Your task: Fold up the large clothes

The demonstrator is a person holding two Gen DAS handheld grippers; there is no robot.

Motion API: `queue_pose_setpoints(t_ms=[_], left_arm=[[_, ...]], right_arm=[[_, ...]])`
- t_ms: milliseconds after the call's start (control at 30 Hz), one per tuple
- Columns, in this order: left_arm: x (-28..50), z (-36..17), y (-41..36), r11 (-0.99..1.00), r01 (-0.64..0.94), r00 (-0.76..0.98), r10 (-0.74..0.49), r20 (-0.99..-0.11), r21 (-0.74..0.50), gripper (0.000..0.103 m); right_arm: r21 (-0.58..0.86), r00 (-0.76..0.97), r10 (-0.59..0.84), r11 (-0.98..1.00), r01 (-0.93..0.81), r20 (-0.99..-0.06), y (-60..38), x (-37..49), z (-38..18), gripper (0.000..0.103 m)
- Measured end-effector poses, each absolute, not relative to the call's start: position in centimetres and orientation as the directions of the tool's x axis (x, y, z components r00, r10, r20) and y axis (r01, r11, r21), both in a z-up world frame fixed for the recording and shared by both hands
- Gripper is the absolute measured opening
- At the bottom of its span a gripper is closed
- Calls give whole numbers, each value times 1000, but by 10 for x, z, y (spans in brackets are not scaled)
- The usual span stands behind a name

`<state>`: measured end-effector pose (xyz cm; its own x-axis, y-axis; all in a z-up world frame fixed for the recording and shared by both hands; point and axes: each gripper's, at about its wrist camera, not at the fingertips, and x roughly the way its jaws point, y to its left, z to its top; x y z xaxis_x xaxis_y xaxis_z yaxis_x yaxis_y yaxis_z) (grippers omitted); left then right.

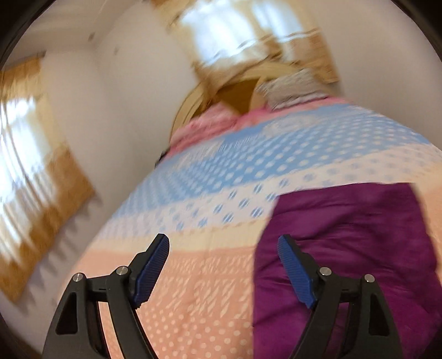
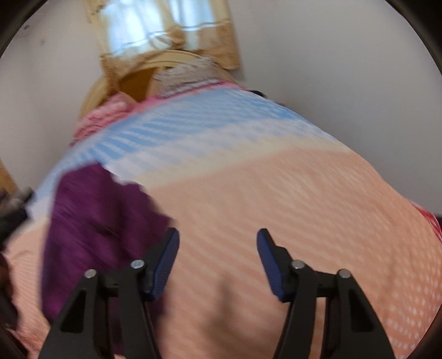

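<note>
I see the purple fleece-like folded garment (image 1: pixel 350 256) lying flat on the bed (image 1: pixel 210 290), on the patterned bedspread with peach and light-blue bands, toward the near edge of the bed. The left gripper (image 1: pixel 223 244) hangs above the bed with its black, blue-padded fingers (image 1: pixel 154 265) spread wide; nothing is between them, and one finger overlaps the garment's left edge in the view only. The right gripper (image 2: pixel 218 239) hangs over bare peach bedspread (image 2: pixel 304 198), its fingers (image 2: pixel 269 261) parted to a moderate gap and holding nothing. In the right wrist view the garment (image 2: pixel 96 226) lies to the left of that gripper, apart from its pads. At the far end of the bed stand a pale wooden headboard (image 2: pixel 165 58) and a curtained window (image 2: pixel 163 24); both views are motion-blurred
</note>
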<state>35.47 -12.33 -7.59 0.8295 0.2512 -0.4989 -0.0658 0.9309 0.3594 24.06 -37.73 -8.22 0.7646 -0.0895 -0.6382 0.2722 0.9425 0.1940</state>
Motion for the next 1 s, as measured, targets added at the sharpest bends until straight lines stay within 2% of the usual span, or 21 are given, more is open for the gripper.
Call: queue_pose_setpoints(t_ms=[167,233,300,433,533,667,1000], left_arm=[[378,-96,-123,952,-69,794,234,-561,299,81],[383,-103,-127,953,-52,793,220,-569,297,81],[389,-113,-135,955,-39,793,208,-572,293,81],[394,-129,-147,959,19,777,163,-608,282,82],[394,-148,-167,947,78,783,135,-607,312,83],[392,-157,-178,943,76,799,136,-586,323,85],[399,-173,-179,956,86,778,111,-619,279,87]], right_arm=[[227,783,-15,953,199,-621,-315,310,-61,48],[243,778,17,954,175,-628,-296,331,-68,41],[227,766,6,957,182,-643,-286,346,-85,39],[212,710,-21,947,239,-704,-298,356,-134,39],[257,713,5,935,246,-701,-313,349,-157,39],[247,721,-10,936,250,-693,-319,342,-166,39],[220,707,-32,939,263,-707,-317,342,-180,39]])
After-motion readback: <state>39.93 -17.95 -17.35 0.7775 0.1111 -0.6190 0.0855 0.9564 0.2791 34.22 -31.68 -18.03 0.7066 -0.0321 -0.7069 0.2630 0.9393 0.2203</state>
